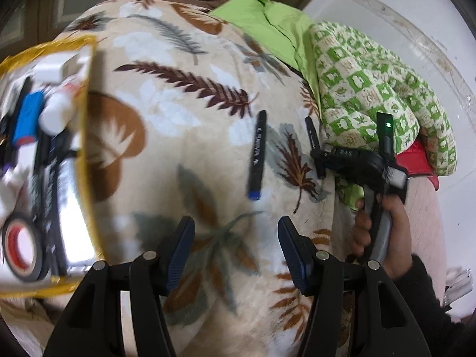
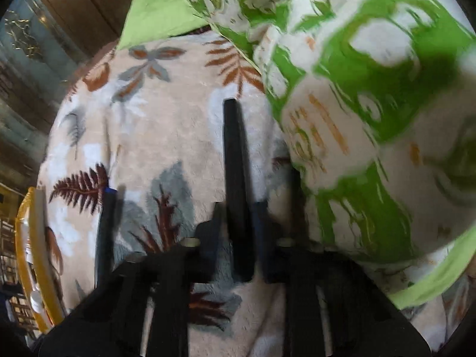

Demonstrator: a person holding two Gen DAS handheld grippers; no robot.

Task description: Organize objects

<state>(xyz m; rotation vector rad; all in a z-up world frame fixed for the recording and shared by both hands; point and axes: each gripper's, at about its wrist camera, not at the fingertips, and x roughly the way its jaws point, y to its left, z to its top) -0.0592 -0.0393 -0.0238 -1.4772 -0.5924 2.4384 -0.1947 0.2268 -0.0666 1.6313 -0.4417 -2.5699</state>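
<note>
Two black markers lie on a leaf-print blanket (image 1: 178, 119). One marker (image 1: 257, 154), with a blue end cap, lies free ahead of my left gripper (image 1: 236, 232), which hovers open and holds nothing. The other black marker (image 2: 235, 154) sits between the fingers of my right gripper (image 2: 238, 211), which is shut on it near its lower end. In the left wrist view that right gripper (image 1: 319, 156) grips the same marker (image 1: 311, 129) close to a green quilt. The blue-capped marker (image 2: 105, 232) shows left of the right gripper.
A gold-rimmed box (image 1: 86, 154) at the left holds a tape roll (image 1: 22, 247), a blue item (image 1: 28, 119), a white bottle (image 1: 56, 113) and several pens. A green patterned quilt (image 1: 372, 89) is piled at the right. A hand (image 1: 386, 217) holds the right gripper's handle.
</note>
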